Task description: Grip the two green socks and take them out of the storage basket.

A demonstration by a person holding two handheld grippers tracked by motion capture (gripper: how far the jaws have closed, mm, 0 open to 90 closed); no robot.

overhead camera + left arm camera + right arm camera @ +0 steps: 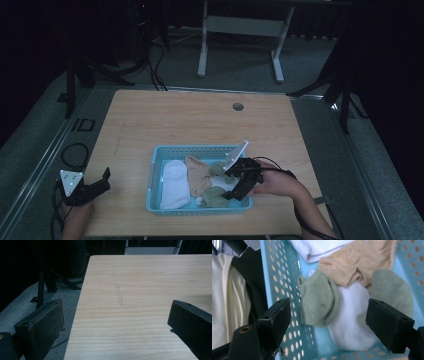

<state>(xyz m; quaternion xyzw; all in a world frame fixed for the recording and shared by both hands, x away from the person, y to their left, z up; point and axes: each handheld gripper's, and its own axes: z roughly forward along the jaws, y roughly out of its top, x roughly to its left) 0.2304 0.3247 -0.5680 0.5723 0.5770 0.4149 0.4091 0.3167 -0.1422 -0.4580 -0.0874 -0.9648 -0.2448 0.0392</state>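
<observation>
Both my grippers, left gripper (102,181) and right gripper (328,322), gape wide, holding 0; green sock (319,301) looks soft and light, I'd pinch its bunched middle.

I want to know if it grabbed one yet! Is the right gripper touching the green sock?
Apart. In the right gripper view, the right gripper has its jaws spread wide, with the green sock lying in the blue basket beyond them.

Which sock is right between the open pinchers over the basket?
The white sock, bottom of the blue basket, sits between the right gripper jaws; green ones flank it.
</observation>
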